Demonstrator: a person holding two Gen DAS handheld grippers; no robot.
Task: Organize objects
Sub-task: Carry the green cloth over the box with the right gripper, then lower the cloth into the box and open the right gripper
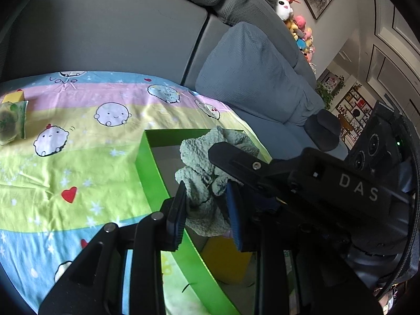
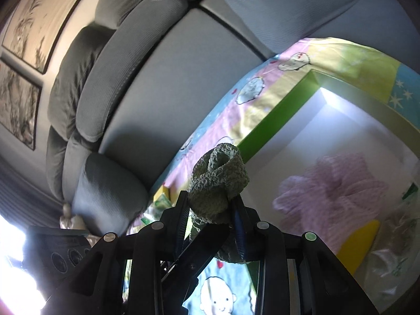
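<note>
Both grippers are pinched onto one soft green knitted cloth. In the left wrist view, the left gripper is seen with its two fingers pressed against the sides of the bunched cloth, which is held over a green box. The right gripper is seen from the side in that view, reaching in from the right, and its black fingers are closed on the upper part of the same cloth. In the right wrist view, the right gripper is shown squeezing the cloth, which is rolled into a thick loop above the fingertips. The green box is open, with a pale inside. A fluffy pink cloth and a yellow thing are seen lying inside it, near the right side. In the left wrist view, a yellow block is seen in the box under the hanging cloth. The box is set on a bright striped sheet with round cartoon faces, stars and red hearts. A small green packet is placed at the far left edge of the sheet, well apart from the box. A grey sofa is seen behind the sheet, and a blue-grey cushion is leaned on it. Stuffed toys are piled at the far end of the sofa.
</note>
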